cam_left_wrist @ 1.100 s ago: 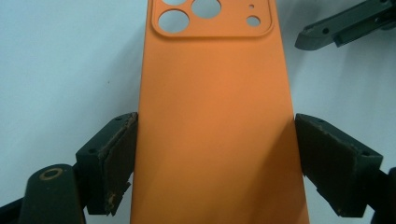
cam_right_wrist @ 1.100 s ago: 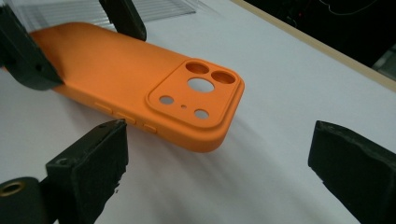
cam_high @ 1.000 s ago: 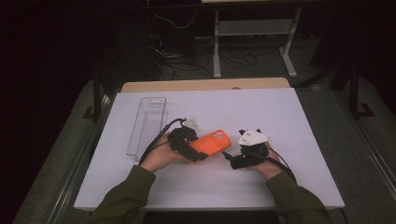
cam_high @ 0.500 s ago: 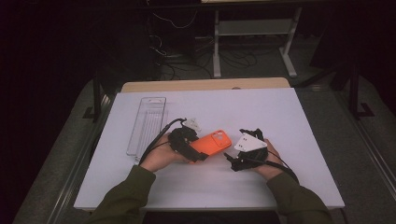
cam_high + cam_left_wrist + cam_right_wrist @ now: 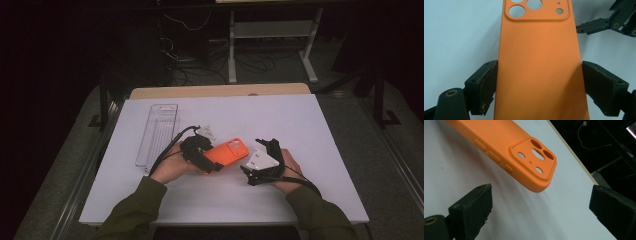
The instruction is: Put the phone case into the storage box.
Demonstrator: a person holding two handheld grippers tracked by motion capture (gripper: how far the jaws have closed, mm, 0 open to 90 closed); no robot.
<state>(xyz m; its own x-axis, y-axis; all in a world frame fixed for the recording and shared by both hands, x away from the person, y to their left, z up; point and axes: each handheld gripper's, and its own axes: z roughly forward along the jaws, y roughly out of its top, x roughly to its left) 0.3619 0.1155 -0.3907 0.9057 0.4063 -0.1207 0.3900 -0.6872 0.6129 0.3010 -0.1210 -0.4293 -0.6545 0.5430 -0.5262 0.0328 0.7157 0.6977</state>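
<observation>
Clamping the orange case (image 5: 540,65) by its long edges, the left tool (image 5: 200,155) is holding it above the desk (image 5: 320,125), camera end offered to the right tool (image 5: 260,162), jaws gaping.

One orange phone case (image 5: 227,151), one clear tray (image 5: 157,134)

In the left gripper view the orange case (image 5: 540,65) runs off the top and bottom edges, so its near end and part of its camera cut-outs are cut off. The left gripper (image 5: 540,87) shows just its two jaws, their bases lost below the frame. In the right gripper view the case (image 5: 506,150) leaves at the upper left, and the right gripper (image 5: 541,207) has its far jaw clipped by the right edge. In the high view the clear tray (image 5: 157,132) is too small to tell its contents.
</observation>
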